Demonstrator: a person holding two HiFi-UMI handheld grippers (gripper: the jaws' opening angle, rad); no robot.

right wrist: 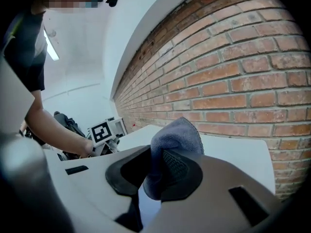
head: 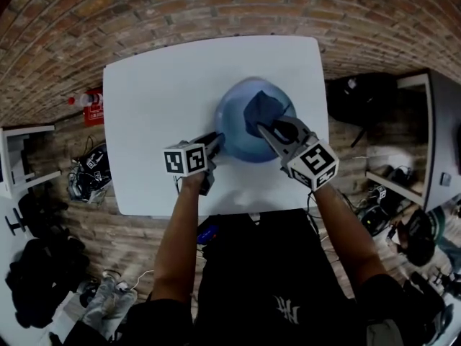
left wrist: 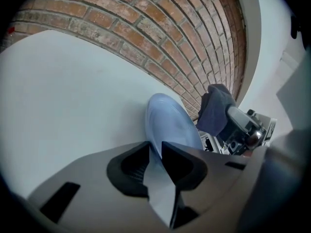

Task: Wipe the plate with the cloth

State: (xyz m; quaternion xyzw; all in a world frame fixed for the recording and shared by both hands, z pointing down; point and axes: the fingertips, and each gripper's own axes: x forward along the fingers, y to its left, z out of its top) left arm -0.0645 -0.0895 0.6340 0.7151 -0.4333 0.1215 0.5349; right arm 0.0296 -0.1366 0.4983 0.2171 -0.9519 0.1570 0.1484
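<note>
Nearest the head camera were the person's bare forearms (head: 180, 229), reaching out over the near edge of the white worktop (head: 158, 107) with one gripper in each hand. At the left, the left gripper (head: 216, 141) had its jaws drawn in narrow on the near-left rim of the blue plate (head: 234, 132); its own view showed the thin rim running into the gap between the two pads, so the plate looked pinned and steadied. It lay right of the worktop's middle, nearer the right edge than the left. On the other side, the right gripper (head: 268, 128) was clamped on the dark blue-grey cloth (head: 261, 110), which bunched up out of the jaws and sat over the plate's right half. No view settled whether the cloth was already pressing on the plate. Judged from this, the preparation was done: cloth picked up, plate held, cloth brought over the plate. The wiping itself seemed at most just starting, and nearly the whole surface was probably still to be covered.
</note>
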